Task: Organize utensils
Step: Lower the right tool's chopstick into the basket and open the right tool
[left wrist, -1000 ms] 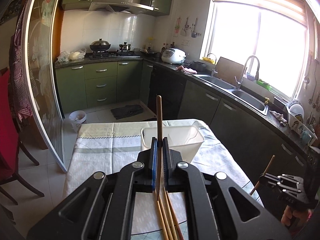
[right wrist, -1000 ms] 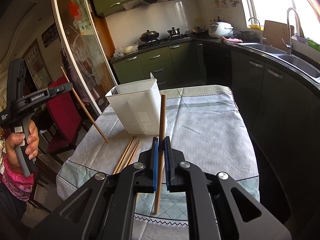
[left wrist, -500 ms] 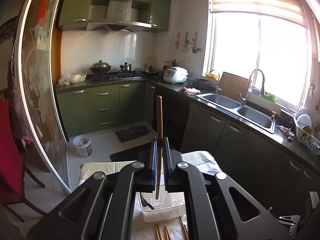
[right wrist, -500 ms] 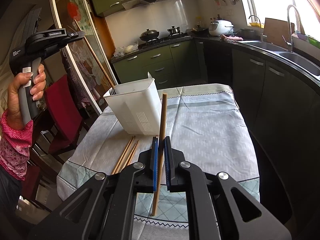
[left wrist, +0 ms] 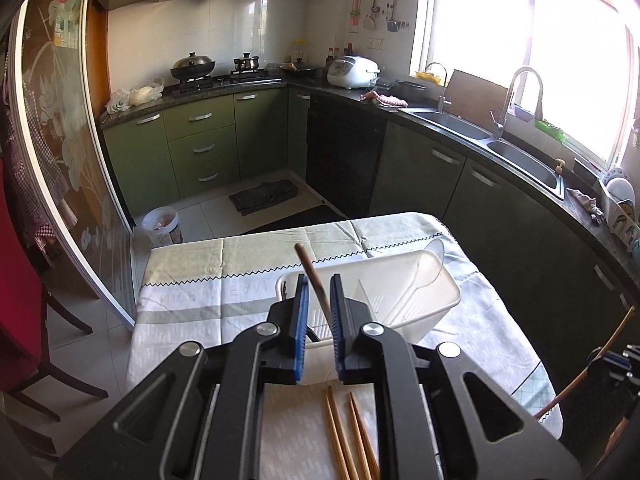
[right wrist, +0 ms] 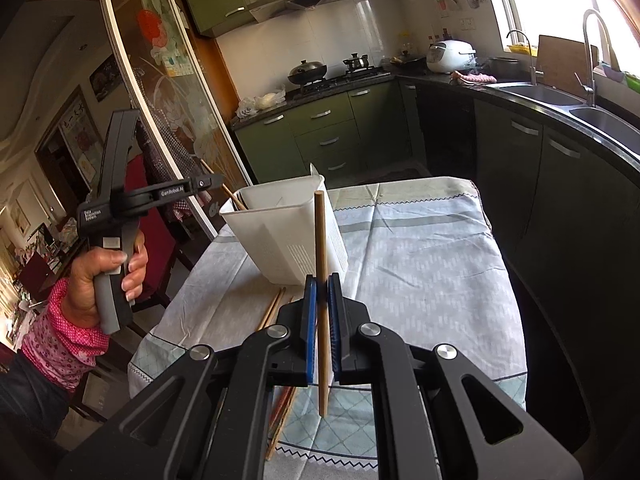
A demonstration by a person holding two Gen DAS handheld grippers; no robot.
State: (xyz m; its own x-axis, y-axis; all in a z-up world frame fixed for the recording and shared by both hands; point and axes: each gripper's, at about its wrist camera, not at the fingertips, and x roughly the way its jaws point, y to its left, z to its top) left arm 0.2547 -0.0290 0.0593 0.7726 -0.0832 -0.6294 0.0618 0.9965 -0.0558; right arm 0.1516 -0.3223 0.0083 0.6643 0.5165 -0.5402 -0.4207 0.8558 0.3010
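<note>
A white utensil holder (left wrist: 420, 300) stands on the clothed table. My left gripper (left wrist: 318, 288) hovers just above its near rim with its jaws opening. A brown chopstick (left wrist: 310, 270) leans loosely between the pads, its lower end inside the holder. In the right wrist view the left gripper (right wrist: 216, 180) is at the holder's (right wrist: 280, 236) left rim, with that chopstick (right wrist: 232, 196) slanting in. My right gripper (right wrist: 322, 284) is shut on an upright chopstick (right wrist: 320, 232), held in front of the holder. Loose chopsticks (left wrist: 344, 436) lie on the cloth in front of the holder.
A clear plastic spoon (left wrist: 428, 264) rests in the holder. The table (right wrist: 420, 264) has a drop at its front and right edges. A person's hand (right wrist: 104, 276) in a pink sleeve grips the left handle. A red chair (left wrist: 16, 320) stands left; dark cabinets (left wrist: 500, 200) run along the right.
My left gripper came down over the holder and its jaws parted. Its chopstick, clamped upright before, now tilts loose into the holder. The right gripper keeps its chopstick and rose slightly.
</note>
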